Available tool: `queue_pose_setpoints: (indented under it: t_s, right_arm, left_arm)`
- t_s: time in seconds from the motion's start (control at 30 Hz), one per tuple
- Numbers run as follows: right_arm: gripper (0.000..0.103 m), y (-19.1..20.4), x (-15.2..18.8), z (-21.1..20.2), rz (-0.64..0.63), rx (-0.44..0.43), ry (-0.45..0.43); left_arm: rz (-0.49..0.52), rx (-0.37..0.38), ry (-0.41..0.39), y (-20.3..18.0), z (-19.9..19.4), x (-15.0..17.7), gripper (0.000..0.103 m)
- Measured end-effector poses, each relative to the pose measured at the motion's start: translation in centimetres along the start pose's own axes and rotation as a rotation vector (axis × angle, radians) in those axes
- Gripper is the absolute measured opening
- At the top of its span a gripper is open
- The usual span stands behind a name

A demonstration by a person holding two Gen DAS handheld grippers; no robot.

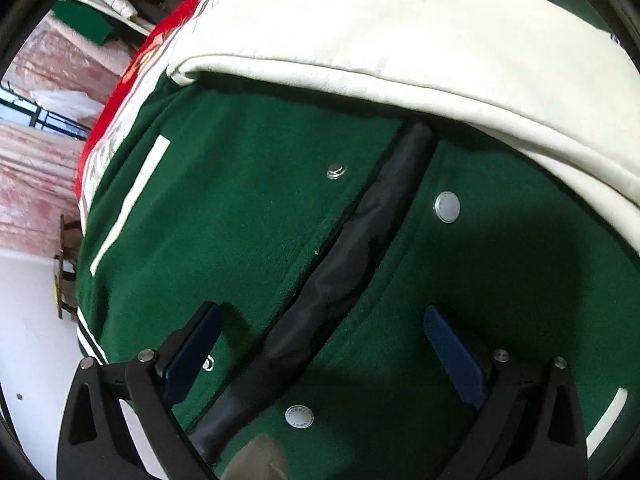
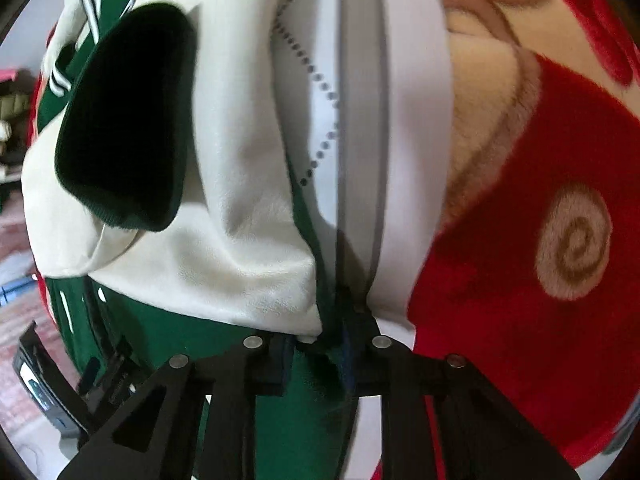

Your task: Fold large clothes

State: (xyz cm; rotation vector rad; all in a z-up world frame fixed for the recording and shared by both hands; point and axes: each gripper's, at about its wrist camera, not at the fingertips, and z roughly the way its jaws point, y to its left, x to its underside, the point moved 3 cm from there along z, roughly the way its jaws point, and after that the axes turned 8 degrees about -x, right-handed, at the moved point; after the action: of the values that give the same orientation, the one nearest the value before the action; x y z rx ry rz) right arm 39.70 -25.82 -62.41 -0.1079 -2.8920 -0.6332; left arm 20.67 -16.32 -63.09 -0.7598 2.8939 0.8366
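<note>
A dark green varsity jacket lies front up, its placket parted over a strip of black lining, with silver snaps on either side. A cream sleeve is folded across its upper part. My left gripper stands wide open just above the jacket front, straddling the placket with nothing pinched. In the right wrist view the cream sleeve ends in a dark green cuff. My right gripper is shut on the jacket's green edge beside the sleeve.
A red and cream plush blanket lies to the right of a white surface under the jacket. Pink patterned floor shows beyond the table edge on the left. A dark device sits at the lower left of the right wrist view.
</note>
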Motion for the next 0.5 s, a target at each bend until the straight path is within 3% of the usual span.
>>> queue_pose_setpoints:
  t_s: [0.1,0.13,0.17,0.27,0.33,0.43,0.5]
  right_arm:
    - [0.032,2.2,-1.0,1.0,-0.021,-0.023,0.043]
    - [0.031,2.5,-1.1,1.1,-0.04,-0.028,0.047]
    - [0.025,1.9,-1.0,1.0,-0.051,-0.027,0.042]
    - [0.021,1.2,-1.7,1.9,0.03,-0.051,0.032]
    - [0.022,2.6,-1.3,1.5,0.017,0.003,0.041]
    - [0.037,4.3,-0.1,0.9,-0.011,0.041,0.111]
    - [0.043,4.8,2.0,0.8,0.007,-0.027,0.179]
  left_arm:
    - [-0.028,0.042,0.009,0.3,0.3,-0.2,0.103]
    - [-0.032,0.059,0.013,0.6,0.5,-0.4,0.103]
    - [-0.034,0.079,0.015,0.8,0.6,-0.5,0.103]
    - [0.002,0.082,-0.003,1.1,0.1,-0.7,0.103]
    - [0.027,0.059,-0.008,1.6,-0.6,-0.6,0.103]
    - [0.029,0.015,-0.032,3.8,-2.8,0.4,0.103]
    - [0.013,-0.025,-0.049,5.9,-4.3,1.8,0.103]
